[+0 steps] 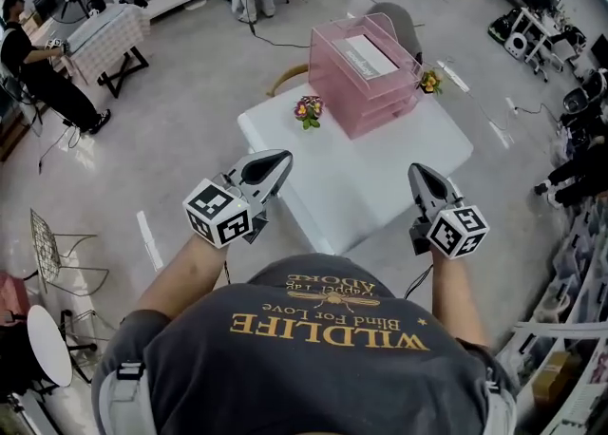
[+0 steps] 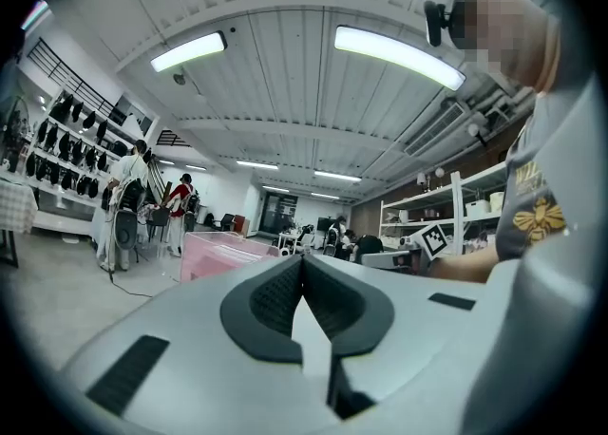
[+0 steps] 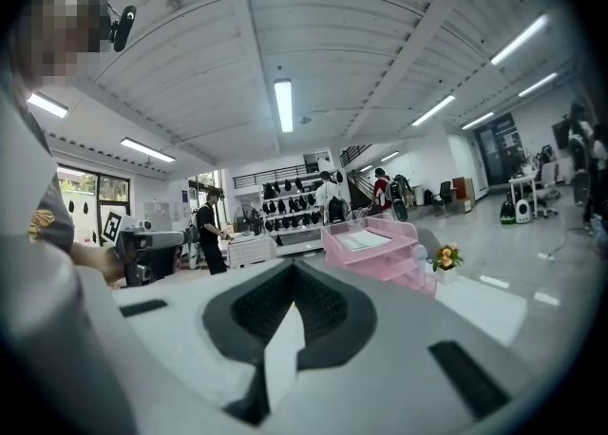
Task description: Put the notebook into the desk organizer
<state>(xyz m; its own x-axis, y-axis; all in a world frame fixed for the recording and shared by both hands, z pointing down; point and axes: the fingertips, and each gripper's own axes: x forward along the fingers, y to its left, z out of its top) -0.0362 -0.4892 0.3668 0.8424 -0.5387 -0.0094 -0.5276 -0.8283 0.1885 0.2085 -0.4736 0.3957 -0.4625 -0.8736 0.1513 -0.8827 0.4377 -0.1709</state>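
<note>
Head view first: the white desk [image 1: 370, 172] sits ahead at twelve o'clock, with the pink organizer [image 1: 366, 82] on its far side, toward one o'clock. The notebook [image 1: 367, 55] lies flat in the top tray, so it looks home already. One flower pot [image 1: 308, 110] stands at the organizer's nine o'clock, and another [image 1: 430, 82] at its three. The left claw [image 1: 282, 156] hangs over the desk's near left edge and the right claw [image 1: 417, 170] over its near right edge. Both are well apart from the organizer and carry nothing.

Left gripper view now: the claw [image 2: 304, 260] is pressed together tip to tip, with nothing between. The organizer [image 2: 223, 257] shows pink beyond, at ten o'clock.

Right gripper view: this claw [image 3: 293, 270] is pressed together too, and empty. The organizer [image 3: 380, 253] rises at one o'clock with the white notebook [image 3: 361, 240] in its top tray.

My read is that the placing step is finished. Little is called for next: keep both claws clear of the organizer, and perhaps check that the notebook sits square inside the tray walls.
</note>
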